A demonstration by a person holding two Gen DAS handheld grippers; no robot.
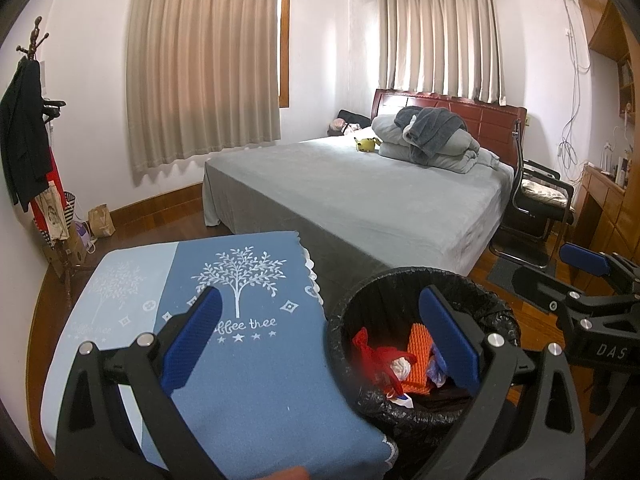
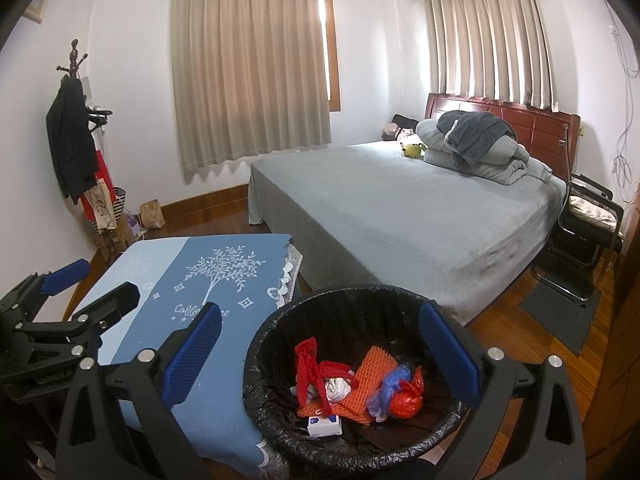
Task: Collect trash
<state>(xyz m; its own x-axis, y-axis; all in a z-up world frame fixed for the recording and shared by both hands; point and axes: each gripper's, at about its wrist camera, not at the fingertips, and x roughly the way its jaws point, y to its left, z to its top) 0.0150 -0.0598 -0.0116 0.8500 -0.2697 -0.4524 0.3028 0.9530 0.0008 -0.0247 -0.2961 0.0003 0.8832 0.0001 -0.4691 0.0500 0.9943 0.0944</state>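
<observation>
- Two handheld grippers hover over one bin and one table: the left gripper (image 1: 320, 328) fills the lower part of its own view, jaws spread wide and holding nothing; the right gripper (image 2: 320, 344) does likewise in its view, jaws apart and empty.
- One black-lined trash bin (image 2: 280, 312) stands at lower centre of the right view, just beside the table's right edge and near the foot of the bed; in the left view it sits at lower right.
- Inside the bin, the collected trash, counted from the right view: one red plastic bag (image 2: 310, 360); one orange foam net (image 2: 370, 372); one knotted red wad (image 2: 406, 398); one blue plastic scrap (image 2: 390, 380); one crumpled white piece (image 2: 336, 388); one small white box with a blue mark (image 2: 324, 426), its print too small to read.
- One table (image 1: 248, 380) at lower left of both views, under a blue cloth printed with white trees and the words "Coffee tree".
- "DAS" is readable on the right gripper's body at the right edge of the left view; further letters are cut off.
- One grey bed (image 2: 400, 208) at centre right; two curtained windows behind; one yellow plush toy (image 2: 412, 149) beside the piled bedding.
- One coat stand (image 2: 76, 128) at the left; one black chair (image 2: 592, 216) at the right.
</observation>
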